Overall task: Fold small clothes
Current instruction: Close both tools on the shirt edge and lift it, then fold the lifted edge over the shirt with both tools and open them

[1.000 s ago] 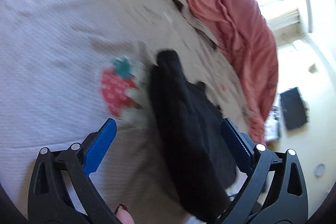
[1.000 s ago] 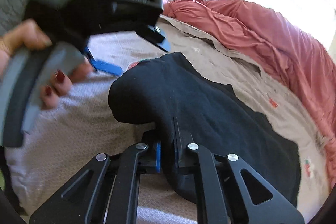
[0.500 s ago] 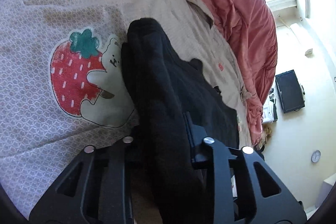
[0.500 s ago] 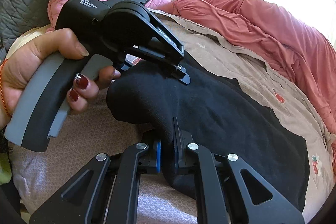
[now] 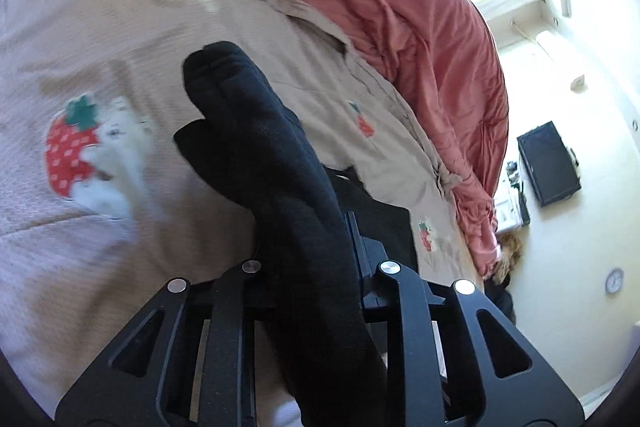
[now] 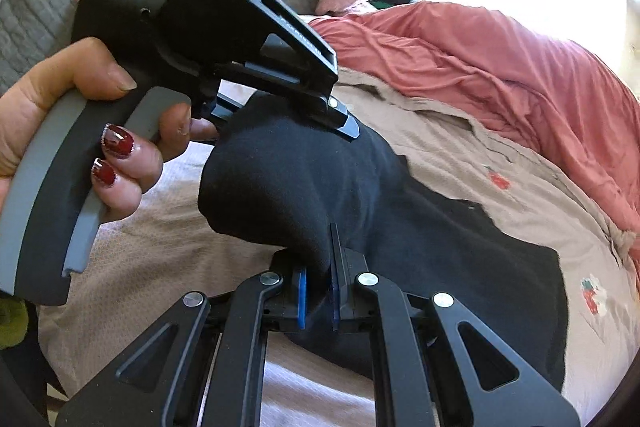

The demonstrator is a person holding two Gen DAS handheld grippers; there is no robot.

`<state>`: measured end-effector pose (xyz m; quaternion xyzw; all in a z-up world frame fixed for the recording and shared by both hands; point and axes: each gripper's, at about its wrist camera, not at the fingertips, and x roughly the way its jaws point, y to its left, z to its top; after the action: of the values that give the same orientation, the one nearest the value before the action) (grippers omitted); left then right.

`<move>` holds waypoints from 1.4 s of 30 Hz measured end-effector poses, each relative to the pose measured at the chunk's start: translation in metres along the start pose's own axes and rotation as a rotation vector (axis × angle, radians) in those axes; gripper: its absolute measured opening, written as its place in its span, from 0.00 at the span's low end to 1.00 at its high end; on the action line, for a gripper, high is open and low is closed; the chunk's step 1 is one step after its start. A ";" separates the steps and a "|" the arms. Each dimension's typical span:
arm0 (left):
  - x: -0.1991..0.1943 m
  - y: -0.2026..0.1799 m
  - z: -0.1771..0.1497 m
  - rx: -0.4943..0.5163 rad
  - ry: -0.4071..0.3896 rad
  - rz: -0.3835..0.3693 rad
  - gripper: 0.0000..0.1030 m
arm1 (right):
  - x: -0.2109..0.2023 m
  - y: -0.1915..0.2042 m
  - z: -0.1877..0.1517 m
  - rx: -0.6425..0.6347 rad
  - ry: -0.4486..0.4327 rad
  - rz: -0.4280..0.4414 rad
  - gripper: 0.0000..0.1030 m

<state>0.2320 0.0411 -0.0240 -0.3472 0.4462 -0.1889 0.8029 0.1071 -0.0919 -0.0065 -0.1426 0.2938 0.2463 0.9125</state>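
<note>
- Black garment (image 6: pixel 400 227): we are lifting its near edge off the beige bedspread (image 6: pixel 500 147), by the bed's near edge, so it can fold over.
- Left gripper (image 5: pixel 308 251), having just clamped shut, and right gripper (image 6: pixel 318 291) are each pinching that edge, spaced apart to keep it taut.

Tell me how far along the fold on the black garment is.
Early. Both tongs grip one edge of the black garment: the right tongs are shut on it, and the left tongs have just been closing and now pinch it too. That edge is raised off the bed cover; the rest lies flat. Carrying it over remains.
</note>
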 end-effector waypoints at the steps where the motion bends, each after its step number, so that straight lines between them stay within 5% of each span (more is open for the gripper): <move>1: 0.002 -0.008 0.000 0.002 0.005 0.001 0.14 | -0.007 -0.009 -0.001 0.023 -0.010 -0.008 0.07; 13: 0.084 -0.142 -0.015 0.190 0.153 0.126 0.14 | -0.073 -0.105 -0.037 0.249 -0.059 -0.102 0.07; 17: 0.128 -0.168 -0.031 0.252 0.221 0.185 0.22 | -0.076 -0.139 -0.060 0.387 -0.028 -0.111 0.07; 20: 0.152 -0.169 -0.036 0.195 0.285 0.133 0.47 | -0.070 -0.162 -0.080 0.527 0.003 -0.097 0.07; 24: 0.151 -0.175 -0.039 0.217 0.283 0.109 0.49 | -0.059 -0.195 -0.115 0.791 0.087 -0.031 0.08; 27: 0.128 -0.159 -0.039 0.240 0.206 0.211 0.49 | -0.053 -0.207 -0.137 0.952 0.142 0.048 0.12; 35: 0.079 -0.120 -0.059 0.360 0.065 0.449 0.50 | -0.088 -0.221 -0.145 1.054 0.106 -0.002 0.36; 42: 0.105 -0.112 -0.095 0.442 0.126 0.505 0.50 | -0.101 -0.265 -0.144 1.026 0.022 -0.082 0.37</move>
<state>0.2079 -0.1369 -0.0383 -0.0308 0.5153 -0.0974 0.8509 0.1099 -0.4091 -0.0282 0.3096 0.3804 0.0329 0.8708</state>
